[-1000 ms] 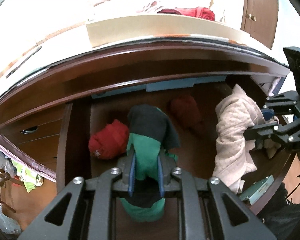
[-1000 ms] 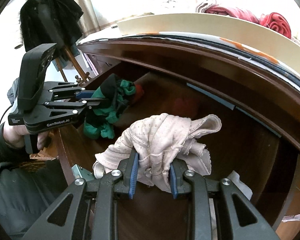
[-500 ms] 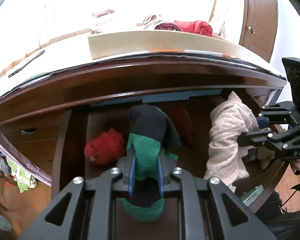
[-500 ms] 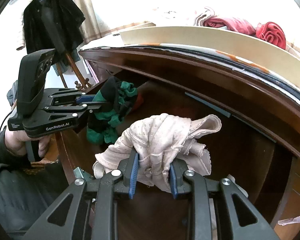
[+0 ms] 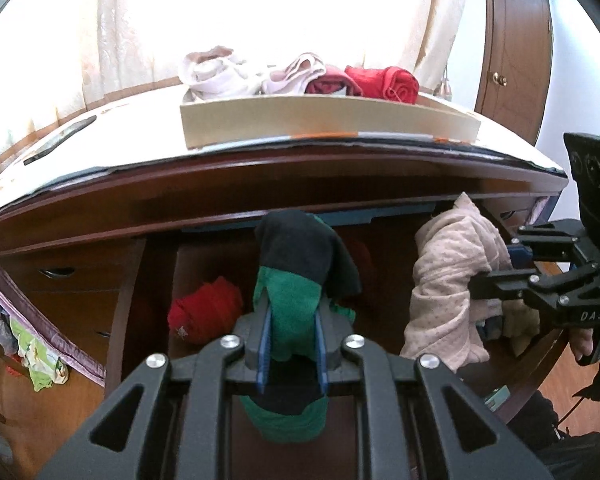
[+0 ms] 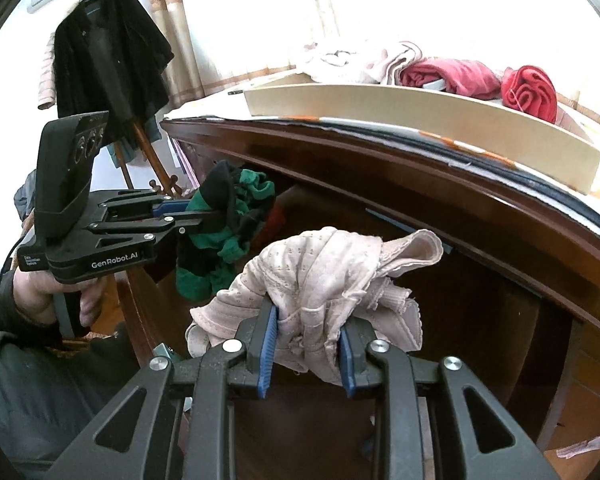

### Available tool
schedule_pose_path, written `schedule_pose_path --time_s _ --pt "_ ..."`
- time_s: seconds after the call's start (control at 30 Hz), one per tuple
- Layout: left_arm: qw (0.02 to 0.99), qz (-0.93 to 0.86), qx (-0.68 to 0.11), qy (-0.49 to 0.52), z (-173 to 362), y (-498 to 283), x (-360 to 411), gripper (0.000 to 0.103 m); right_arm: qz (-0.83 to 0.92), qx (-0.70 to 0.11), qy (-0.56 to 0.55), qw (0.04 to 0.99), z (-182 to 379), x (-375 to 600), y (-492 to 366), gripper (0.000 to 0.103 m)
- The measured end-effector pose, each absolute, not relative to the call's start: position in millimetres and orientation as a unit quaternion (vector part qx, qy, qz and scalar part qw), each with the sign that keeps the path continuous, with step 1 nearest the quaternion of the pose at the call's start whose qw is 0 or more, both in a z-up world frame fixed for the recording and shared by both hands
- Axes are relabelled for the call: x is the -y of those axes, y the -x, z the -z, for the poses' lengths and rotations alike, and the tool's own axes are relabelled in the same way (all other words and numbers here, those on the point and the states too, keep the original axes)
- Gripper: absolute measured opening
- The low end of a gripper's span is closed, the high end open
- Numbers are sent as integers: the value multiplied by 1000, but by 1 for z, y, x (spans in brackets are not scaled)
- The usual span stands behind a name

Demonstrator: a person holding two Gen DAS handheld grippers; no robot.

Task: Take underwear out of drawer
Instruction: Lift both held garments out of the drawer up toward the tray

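Observation:
My left gripper (image 5: 292, 344) is shut on green and black underwear (image 5: 300, 276), held above the open wooden drawer (image 5: 144, 304). It also shows in the right wrist view (image 6: 188, 216), with the green piece (image 6: 228, 216) hanging from it. My right gripper (image 6: 306, 348) is shut on pale pink underwear (image 6: 320, 276), also above the drawer; in the left wrist view it (image 5: 496, 276) holds the pink piece (image 5: 448, 280). A red piece (image 5: 208, 312) lies in the drawer at the left, and a darker red one sits behind the green piece.
A shallow beige tray (image 5: 324, 126) on the dresser top holds white, pink and red garments (image 5: 384, 82). The dresser's dark front edge (image 5: 260, 184) overhangs the drawer. A black coat (image 6: 108, 64) hangs on a stand at the left. A closed smaller drawer (image 5: 56, 276) is at left.
Both grippers have risen with their garments; the dresser top and the tray's contents have come more into view. The grips are unchanged.

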State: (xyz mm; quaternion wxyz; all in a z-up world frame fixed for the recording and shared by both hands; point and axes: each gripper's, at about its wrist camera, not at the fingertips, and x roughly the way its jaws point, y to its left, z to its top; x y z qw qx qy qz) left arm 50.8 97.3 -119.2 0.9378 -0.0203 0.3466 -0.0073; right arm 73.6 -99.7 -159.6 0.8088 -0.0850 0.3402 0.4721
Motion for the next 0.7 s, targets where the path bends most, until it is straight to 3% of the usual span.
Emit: schedule_pose_path --time_s 0.7 --pt "955 1 -294 31 104 -38 -99 16 -476 -296 67 825 153 117 -58 29"
